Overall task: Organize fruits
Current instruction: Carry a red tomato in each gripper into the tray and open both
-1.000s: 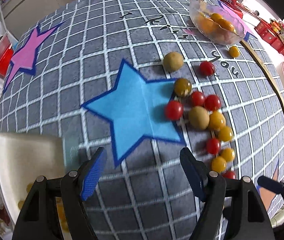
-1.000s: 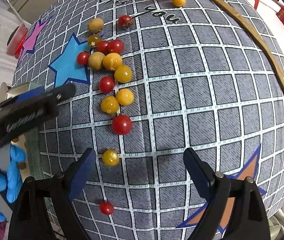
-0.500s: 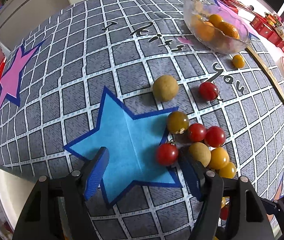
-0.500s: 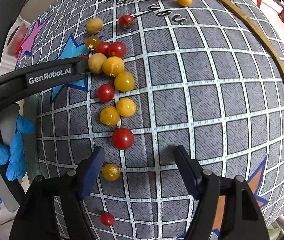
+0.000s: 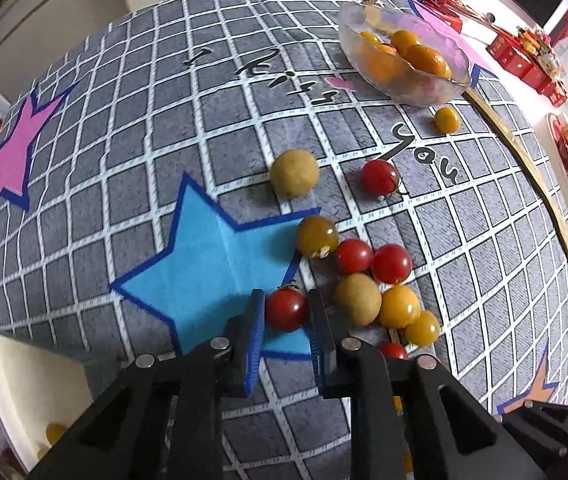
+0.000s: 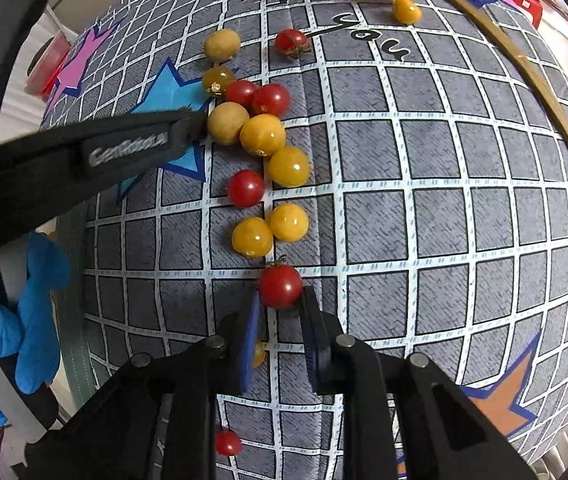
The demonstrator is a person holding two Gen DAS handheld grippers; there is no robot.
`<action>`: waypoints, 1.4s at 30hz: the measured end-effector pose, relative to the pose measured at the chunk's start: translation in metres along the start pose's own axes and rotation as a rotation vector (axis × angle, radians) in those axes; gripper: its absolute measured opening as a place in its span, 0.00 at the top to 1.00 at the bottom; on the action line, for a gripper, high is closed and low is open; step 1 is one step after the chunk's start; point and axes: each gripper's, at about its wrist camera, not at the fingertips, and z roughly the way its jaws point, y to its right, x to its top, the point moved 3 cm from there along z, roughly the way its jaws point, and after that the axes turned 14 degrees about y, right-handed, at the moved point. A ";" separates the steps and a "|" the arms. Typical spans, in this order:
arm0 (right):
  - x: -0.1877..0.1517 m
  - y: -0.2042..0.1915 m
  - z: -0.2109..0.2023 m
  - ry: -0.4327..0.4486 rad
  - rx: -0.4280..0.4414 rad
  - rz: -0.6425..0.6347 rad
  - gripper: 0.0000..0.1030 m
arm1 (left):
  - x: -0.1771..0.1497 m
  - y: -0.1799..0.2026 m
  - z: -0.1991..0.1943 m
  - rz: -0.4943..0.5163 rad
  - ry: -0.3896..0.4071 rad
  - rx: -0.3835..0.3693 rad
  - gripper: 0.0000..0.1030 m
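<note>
While both claws pointed steeply down at the tablecloth, each was clenched on one fruit.

Item 1: left gripper, pads pressed on a red cherry tomato lying at the lower edge of the blue star. The tomato was near-round, with no clear long axis; its dried stem end faced away from the camera, toward the far side of the table.

Item 2: right gripper, pads pressed on a second red tomato on the grey grid, just below a pair of yellow tomatoes. Its stem end likewise faced the far side.

Item 3: loose fruit. A cluster of red and yellow tomatoes and two tan round fruits lay just right of the left claw; one lone yellow tomato sat near the glass bowl, which held orange and yellow fruit at the far edge.

Item 4: writing. Black script on the cloth read "kiss" and "you"; the word before them could not be made out. White lettering on the left gripper's arm read "GenRobot.AI", partly blurred.

Item 5: a blue-gloved hand showed at the left edge of the right wrist view.
</note>
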 end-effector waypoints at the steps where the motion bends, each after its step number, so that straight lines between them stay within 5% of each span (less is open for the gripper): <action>1: 0.001 -0.001 0.000 0.002 0.012 0.010 0.79 | -0.002 -0.001 -0.003 -0.006 0.002 -0.003 0.79; 17: -0.011 -0.010 -0.026 -0.003 0.075 0.002 0.79 | -0.055 -0.037 -0.063 -0.112 0.043 -0.010 0.79; 21: -0.019 -0.013 -0.037 -0.005 0.082 -0.023 0.79 | -0.086 -0.075 -0.090 -0.147 0.051 0.004 0.79; 42: -0.032 -0.165 -0.037 -0.046 0.197 -0.331 0.79 | -0.206 -0.208 -0.187 -0.419 0.098 0.217 0.79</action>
